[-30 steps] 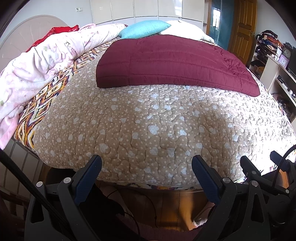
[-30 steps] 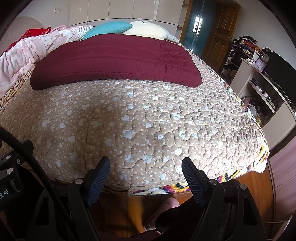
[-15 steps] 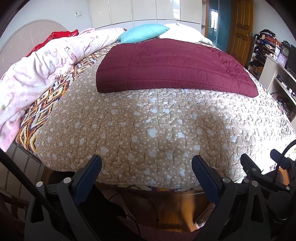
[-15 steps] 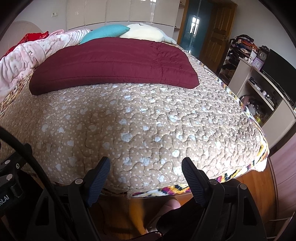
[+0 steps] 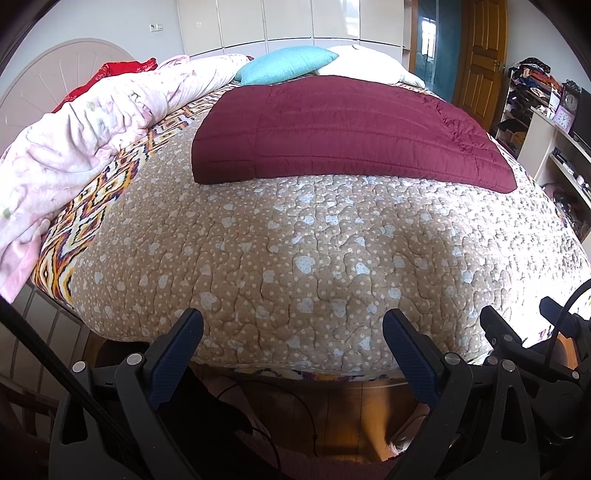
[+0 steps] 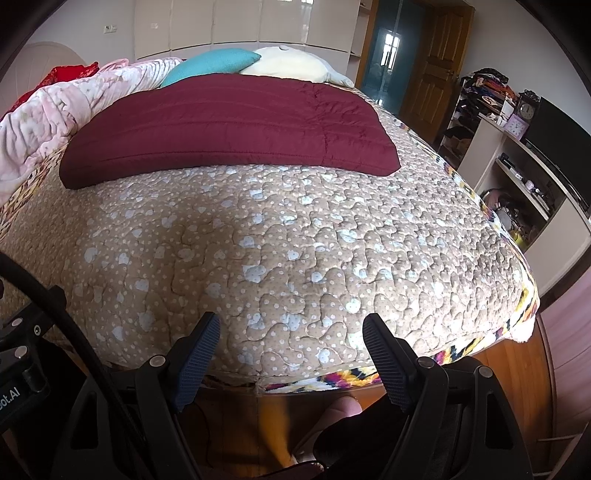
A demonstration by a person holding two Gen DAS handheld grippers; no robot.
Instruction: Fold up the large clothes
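Maroon garment point(image 5: 343, 129) on quilted bed point(image 5: 295, 258) (bedroom).

A quilted tan bed point(image 5: 303, 258) carries a maroon garment point(image 5: 347, 133), pillows and a pink blanket point(image 5: 85, 133).

Bedroom w/ white wardrobes point(image 5: 288, 22), wood door point(image 5: 480, 55), daylight.

Item: one maroon quilted garment point(image 5: 347, 129) point(image 6: 229, 127), padded, stitched in parallel horizontal channels. Condition — lying flat on the beige dotted bedspread point(image 5: 314, 258) point(image 6: 280, 251), folded into a broad slab with a straight, thick near edge. Its right side tapers to a rounded corner, with gathered puckering along a seam there. Position — far half of the bed, its far edge touching the turquoise pillow point(image 5: 288, 64) point(image 6: 210, 62). Nothing holds it
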